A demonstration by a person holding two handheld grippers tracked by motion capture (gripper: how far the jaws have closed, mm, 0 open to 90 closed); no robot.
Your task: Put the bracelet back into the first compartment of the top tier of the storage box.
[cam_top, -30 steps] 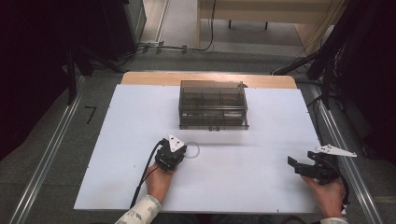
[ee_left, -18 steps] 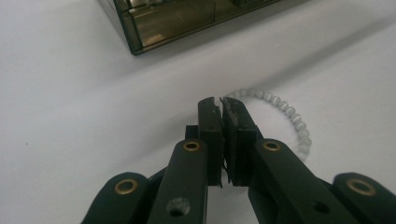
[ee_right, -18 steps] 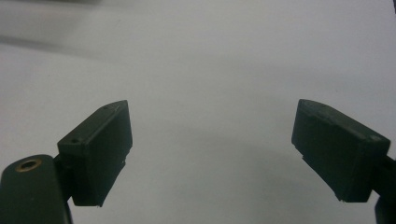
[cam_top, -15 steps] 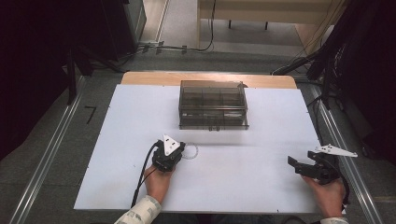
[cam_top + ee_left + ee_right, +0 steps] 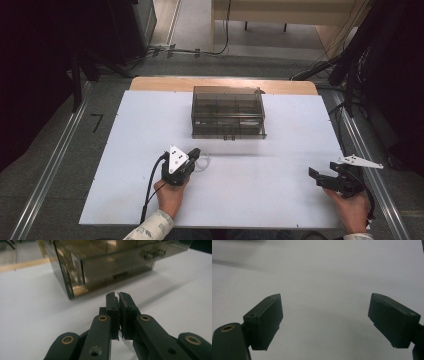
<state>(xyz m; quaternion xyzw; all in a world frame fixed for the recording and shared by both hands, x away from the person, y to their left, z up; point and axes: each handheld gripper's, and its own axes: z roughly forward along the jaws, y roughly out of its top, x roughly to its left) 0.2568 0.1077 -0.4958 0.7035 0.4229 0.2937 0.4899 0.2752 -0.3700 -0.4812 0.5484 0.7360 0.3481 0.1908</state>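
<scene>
A smoky see-through box (image 5: pixel 227 117) with several compartments stands at the back middle of the white table top (image 5: pixel 280 205). My left gripper (image 5: pixel 196 153) rests on the table in front of it, to the left, pointing at the box (image 5: pixel 105 265). In the left gripper view its jaws (image 5: pixel 118 294) are pressed together. A small pale loop (image 5: pixel 203 161) lies at its tips; a pale sliver (image 5: pixel 125 339) shows under the jaws, and I cannot tell whether it is gripped. My right gripper (image 5: pixel 316 176) sits near the front right edge, open (image 5: pixel 324 320), with bare table between its pads.
A wooden strip (image 5: pixel 160 83) edges the table at the back. Metal rails (image 5: pixel 55 165) run along both sides on the floor. Cables (image 5: pixel 200 50) lie behind the table, and dark equipment (image 5: pixel 380 60) stands at the right.
The left gripper has rolled slightly in the hand, its grey plate now facing up and left. The right gripper and the box have not moved.
</scene>
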